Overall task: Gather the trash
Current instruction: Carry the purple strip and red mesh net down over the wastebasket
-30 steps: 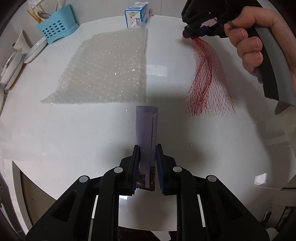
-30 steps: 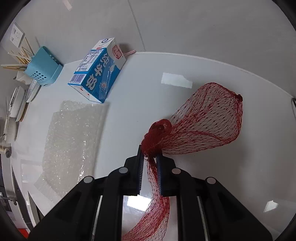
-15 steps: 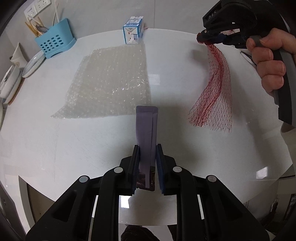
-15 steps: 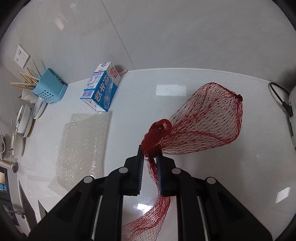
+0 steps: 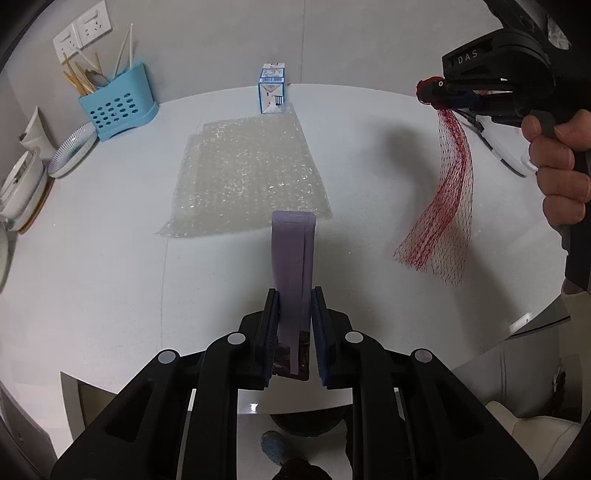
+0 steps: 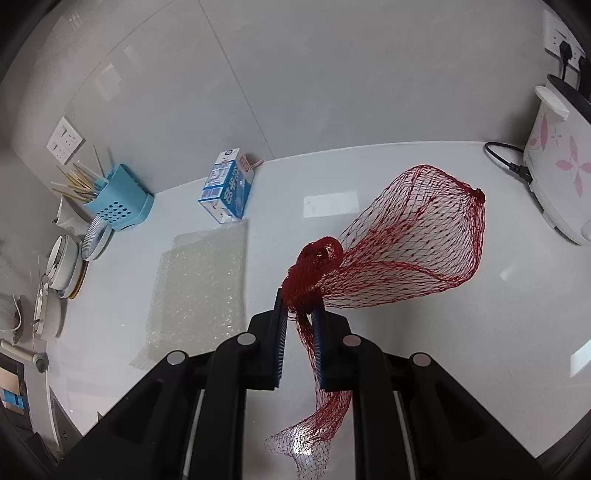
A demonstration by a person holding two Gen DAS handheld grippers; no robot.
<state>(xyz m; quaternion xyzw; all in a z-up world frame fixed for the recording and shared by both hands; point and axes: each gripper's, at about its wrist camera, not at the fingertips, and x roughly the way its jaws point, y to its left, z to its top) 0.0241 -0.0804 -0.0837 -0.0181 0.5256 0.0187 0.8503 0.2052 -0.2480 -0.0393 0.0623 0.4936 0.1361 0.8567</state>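
Left wrist view: compared with a second ago the table (image 5: 92, 258) sits lower and farther off, and more wall with its sockets (image 5: 83, 33) now shows; both grippers have risen with their loads. Left gripper (image 5: 293, 306) remains clenched on a flat purple packet (image 5: 291, 258), which sticks up between the pads, clear of the table. Right gripper (image 6: 300, 314) remains clamped on the bunched neck of a red net bag (image 6: 406, 258); the bag's tail, which brushed the table earlier, now hangs free in the air (image 5: 447, 192), held by a hand (image 5: 561, 166) at the right edge. Bubble wrap (image 5: 251, 177) lies flat mid-table, unmoved, with a milk carton (image 6: 227, 190) on its side touching its far edge. Blue caddy (image 6: 120, 201) at the back left holds chopsticks and a spoon. Plates (image 6: 66, 258) are stacked beside it. Rice cooker (image 6: 557, 173), lid down, stands at the far right, plugged in.
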